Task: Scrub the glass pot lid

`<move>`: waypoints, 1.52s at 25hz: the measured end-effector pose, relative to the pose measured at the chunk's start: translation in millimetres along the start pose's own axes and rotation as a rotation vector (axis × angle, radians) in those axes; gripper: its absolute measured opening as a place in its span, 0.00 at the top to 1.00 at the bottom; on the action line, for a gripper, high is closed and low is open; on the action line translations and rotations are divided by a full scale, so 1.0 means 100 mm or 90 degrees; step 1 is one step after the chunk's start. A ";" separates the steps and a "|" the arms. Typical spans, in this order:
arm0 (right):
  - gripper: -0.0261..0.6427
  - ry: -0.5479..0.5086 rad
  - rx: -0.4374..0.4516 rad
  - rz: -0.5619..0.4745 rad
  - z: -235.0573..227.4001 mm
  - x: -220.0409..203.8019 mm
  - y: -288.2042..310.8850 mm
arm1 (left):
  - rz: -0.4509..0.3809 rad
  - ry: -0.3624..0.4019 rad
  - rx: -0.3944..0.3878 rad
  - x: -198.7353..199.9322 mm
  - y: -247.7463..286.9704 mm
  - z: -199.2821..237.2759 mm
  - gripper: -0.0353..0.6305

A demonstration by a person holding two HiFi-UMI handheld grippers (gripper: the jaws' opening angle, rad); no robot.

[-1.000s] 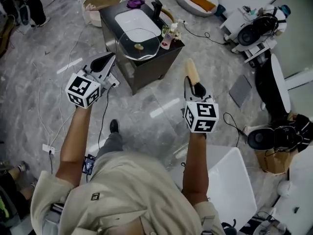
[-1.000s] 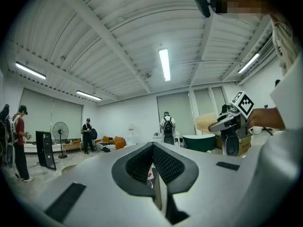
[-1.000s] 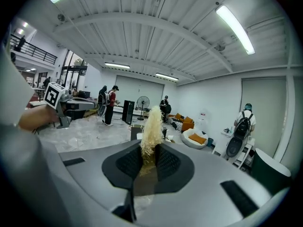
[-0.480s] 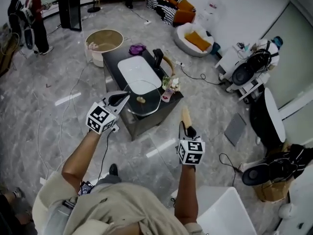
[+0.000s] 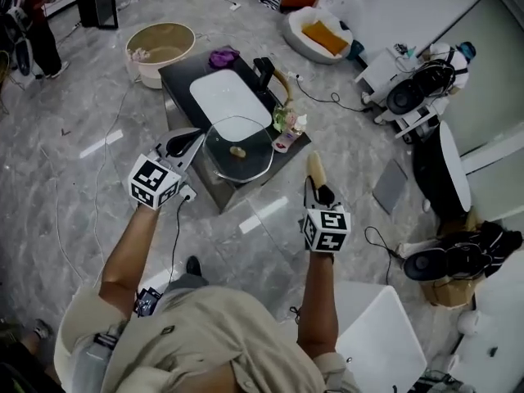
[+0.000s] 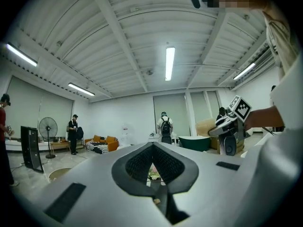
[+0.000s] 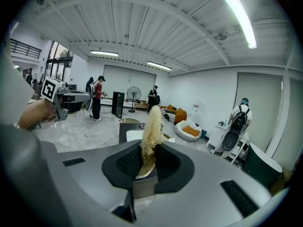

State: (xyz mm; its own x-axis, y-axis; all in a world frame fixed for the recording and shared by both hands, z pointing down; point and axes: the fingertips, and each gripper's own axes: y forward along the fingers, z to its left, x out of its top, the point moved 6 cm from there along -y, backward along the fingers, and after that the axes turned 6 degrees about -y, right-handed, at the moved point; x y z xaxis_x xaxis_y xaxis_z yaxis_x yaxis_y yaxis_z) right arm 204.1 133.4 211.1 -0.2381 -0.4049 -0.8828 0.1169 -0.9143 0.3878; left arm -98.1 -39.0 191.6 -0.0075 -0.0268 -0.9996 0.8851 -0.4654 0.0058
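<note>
Sitting flat and knob (image 5: 237, 151) up, the glass pot lid (image 5: 255, 140) lies ahead of both your grippers, over the near end of the dark cabinet (image 5: 176, 79), just this side of the white basin (image 5: 228, 97).

It's round, so there's no long axis to line up; what matters is which side you come from. From your left gripper (image 5: 195, 140) the lid is immediately forward and to the right, its near-left rim just beside your jaw tips. I can't tell whether they touch. That's clearly the nearer hand.

In the left gripper view, your left gripper (image 6: 154, 167) has its jaws drawn together, with only a thin slit at the pads and nothing pinched that I can see.

From your right gripper (image 5: 322, 193) the lid is forward and to the left, well apart, with bare floor between. Your right gripper (image 7: 147, 162) is clamped on the tan fibrous scrubber (image 7: 151, 122), which stands straight out of the jaws. The scrubber (image 5: 314, 169) points ahead, slightly past the lid's right side, so I'd say the next move needs a reach forward and leftward.
</note>
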 end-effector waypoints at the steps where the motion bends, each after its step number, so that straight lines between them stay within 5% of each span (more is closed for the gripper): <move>1: 0.89 -0.001 -0.002 0.005 0.04 0.02 0.06 | 0.001 -0.005 -0.003 -0.04 0.01 0.07 0.92; 11: 0.89 -0.019 -0.006 0.017 0.16 0.11 0.56 | 0.001 -0.028 -0.017 -0.33 0.16 0.45 0.92; 29: 0.89 0.007 0.105 0.035 -0.39 0.16 2.30 | 0.063 -0.018 0.063 -0.43 1.09 1.12 0.92; 35: 0.89 -0.039 0.128 0.027 -0.60 0.33 2.63 | 0.019 -0.051 0.121 -0.39 1.29 1.23 0.92; 38: 0.89 -0.028 0.136 0.059 -0.51 0.18 2.89 | 0.052 -0.060 0.107 -0.71 1.37 1.37 0.92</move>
State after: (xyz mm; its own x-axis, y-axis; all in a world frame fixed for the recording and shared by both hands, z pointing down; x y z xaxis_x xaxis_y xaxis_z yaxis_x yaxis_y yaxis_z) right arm 283.2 -137.4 293.8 -0.2783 -0.4829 -0.8302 -0.0647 -0.8530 0.5179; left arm -40.5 -222.3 267.4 0.0108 -0.1501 -0.9886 0.7945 -0.5990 0.0997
